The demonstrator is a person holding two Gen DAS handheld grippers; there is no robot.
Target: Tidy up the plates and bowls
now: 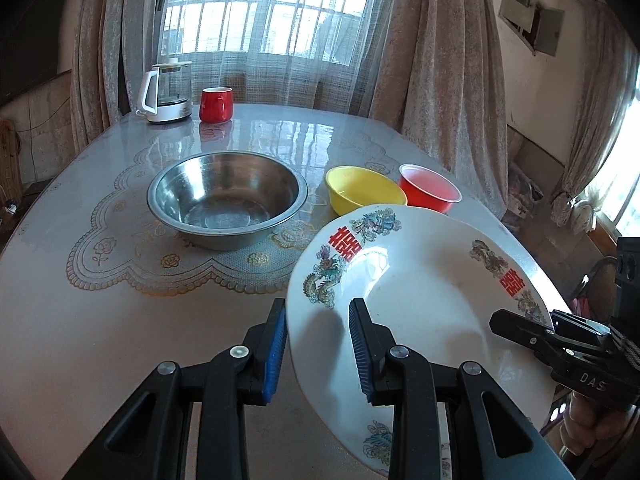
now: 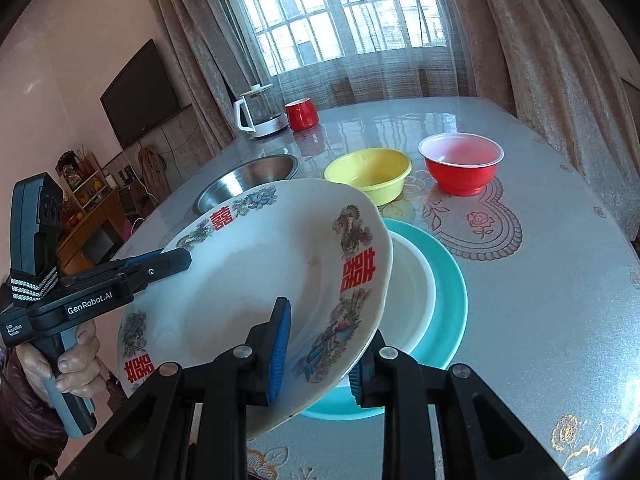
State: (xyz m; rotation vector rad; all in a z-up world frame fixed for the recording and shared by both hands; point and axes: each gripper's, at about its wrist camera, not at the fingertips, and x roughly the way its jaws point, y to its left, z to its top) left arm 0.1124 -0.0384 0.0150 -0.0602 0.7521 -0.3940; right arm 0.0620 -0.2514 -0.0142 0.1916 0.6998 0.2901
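While both grippers pinch opposite rims of the tilted white patterned plate (image 2: 248, 280), left gripper (image 1: 318, 354) and right gripper (image 2: 320, 356) hold it above the worktop (image 2: 540, 288), over a white plate (image 2: 412, 300) stacked on a teal plate (image 2: 448, 304).

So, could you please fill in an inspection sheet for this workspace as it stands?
Surface: glossy table with a lace-pattern cover.
Job's things: white dragon-pattern plate held tilted above stacked white plate and teal plate; steel bowl, yellow bowl, red bowl on the table.
Clutter: glass kettle, red mug.
Grippers: left gripper and right gripper each clamp the patterned plate's rim.
Cables: nothing seen on the table.
Surroundings: curtained window, wall television.
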